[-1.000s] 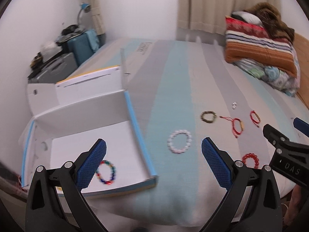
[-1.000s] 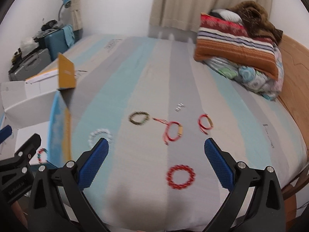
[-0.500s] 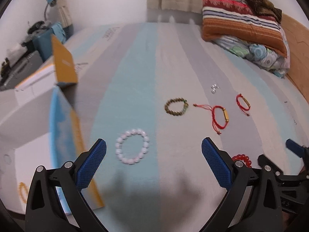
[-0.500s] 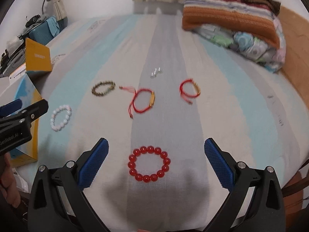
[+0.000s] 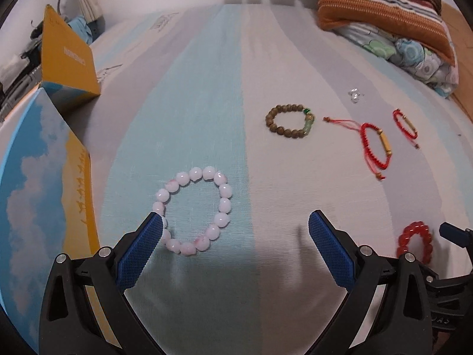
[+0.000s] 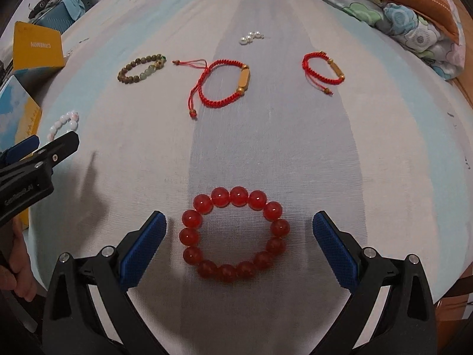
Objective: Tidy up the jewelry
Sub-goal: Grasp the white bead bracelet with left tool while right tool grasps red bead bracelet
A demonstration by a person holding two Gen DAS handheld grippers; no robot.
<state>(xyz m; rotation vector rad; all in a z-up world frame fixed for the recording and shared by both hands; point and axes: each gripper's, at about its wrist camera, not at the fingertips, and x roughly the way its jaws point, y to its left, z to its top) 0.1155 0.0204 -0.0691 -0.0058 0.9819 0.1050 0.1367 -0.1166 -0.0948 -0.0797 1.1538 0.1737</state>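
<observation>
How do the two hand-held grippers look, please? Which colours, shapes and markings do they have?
The left gripper and the right gripper look alike: black plastic frames with triangular cut-outs and silver screws, each with two flat fingers faced with blue textured pads. White lettering marks the left gripper's side, too blurred to read. No cables show.

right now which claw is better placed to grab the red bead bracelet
Right claw: it's open with the red bead bracelet centred between its fingers. The left claw is over by the pink bracelet.
</observation>
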